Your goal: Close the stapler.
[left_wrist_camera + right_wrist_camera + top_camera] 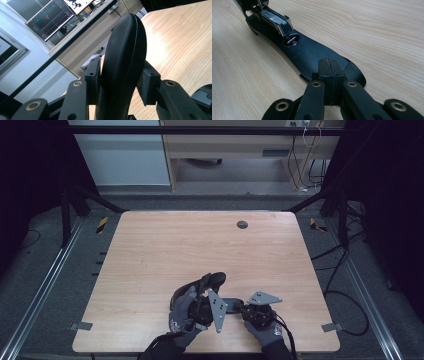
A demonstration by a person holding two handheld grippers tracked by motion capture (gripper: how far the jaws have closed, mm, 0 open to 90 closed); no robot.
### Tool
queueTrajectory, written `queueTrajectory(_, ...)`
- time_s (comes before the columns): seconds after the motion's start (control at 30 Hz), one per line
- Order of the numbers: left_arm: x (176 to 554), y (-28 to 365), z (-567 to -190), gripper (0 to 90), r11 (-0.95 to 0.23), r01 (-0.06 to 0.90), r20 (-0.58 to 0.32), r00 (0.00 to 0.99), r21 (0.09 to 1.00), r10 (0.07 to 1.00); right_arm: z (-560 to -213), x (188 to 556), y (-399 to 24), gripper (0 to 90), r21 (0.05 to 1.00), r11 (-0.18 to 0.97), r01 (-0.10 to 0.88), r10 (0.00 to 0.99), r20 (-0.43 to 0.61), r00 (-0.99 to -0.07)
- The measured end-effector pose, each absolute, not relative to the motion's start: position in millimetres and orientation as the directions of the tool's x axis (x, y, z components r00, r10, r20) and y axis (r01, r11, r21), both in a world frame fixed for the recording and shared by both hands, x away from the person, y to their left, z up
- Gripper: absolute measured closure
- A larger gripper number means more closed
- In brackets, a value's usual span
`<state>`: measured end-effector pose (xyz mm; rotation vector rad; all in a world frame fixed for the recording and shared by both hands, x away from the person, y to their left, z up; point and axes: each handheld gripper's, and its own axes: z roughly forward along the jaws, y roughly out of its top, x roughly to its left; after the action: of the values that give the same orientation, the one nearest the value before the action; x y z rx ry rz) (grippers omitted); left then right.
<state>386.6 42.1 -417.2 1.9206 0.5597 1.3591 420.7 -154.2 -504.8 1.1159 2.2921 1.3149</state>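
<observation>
So on the left, the left gripper [204, 296] is sitting near the front edge of the wooden table [165, 250], with the person's gloved left hand [184, 312] wrapped around it. It's clamping a rounded black lid [125, 62]: in the left gripper view both pads are pressing on it from either side, and the lid is standing on edge, sticking up past the jaws and tilting a bit. From above, the same lid [212, 281] is poking out beyond the gripper toward the middle of the table. Looks like the hinged top of a stapler to me, though I can't be totally sure.

Moving right, the flat black base [309, 53] is lying on the table between the two grippers. It's got a small round metal plate [292, 40] set into it, and a silver metal channel [275, 21] is sitting at its far end, where it's meeting the lid.

Further right, the right gripper [246, 309] is in the gloved right hand [265, 330]. Its jaws are squeezed fully together, pad against pad, and the tips are resting over the near end of the base in the right gripper view. Whether they're actually pressing on it or just hovering, I can't tell.
</observation>
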Motion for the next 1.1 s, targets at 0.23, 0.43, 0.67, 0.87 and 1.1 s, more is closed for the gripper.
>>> queueTrajectory(0.23,386.2,32.5,-425.6,58.1,-0.696,-0.069,0.671,0.349,0.714,0.654,-504.8,420.6,-154.4,90.0,0.824,0.294,0.484,0.734,0.129,-0.666)
queueTrajectory(0.43,386.4,29.4,-428.8,57.8,-0.711,-0.076,0.686,0.354,0.699,0.636,-505.0,420.6,-155.2,90.0,0.825,0.291,0.485,0.733,0.133,-0.666)
queueTrajectory(0.67,386.3,24.8,-433.2,57.2,-0.737,-0.079,0.708,0.365,0.671,0.605,-505.2,420.5,-155.1,90.0,0.826,0.293,0.482,0.734,0.129,-0.666)
queueTrajectory(0.87,386.8,21.4,-436.9,56.7,-0.755,-0.084,0.723,0.375,0.650,0.581,-505.4,420.5,-155.3,90.0,0.827,0.293,0.480,0.735,0.126,-0.666)
queueTrajectory(1.1,386.9,16.6,-442.4,56.1,-0.779,-0.089,0.743,0.383,0.620,0.548,-505.9,420.4,-155.7,90.0,0.830,0.288,0.479,0.736,0.128,-0.665)
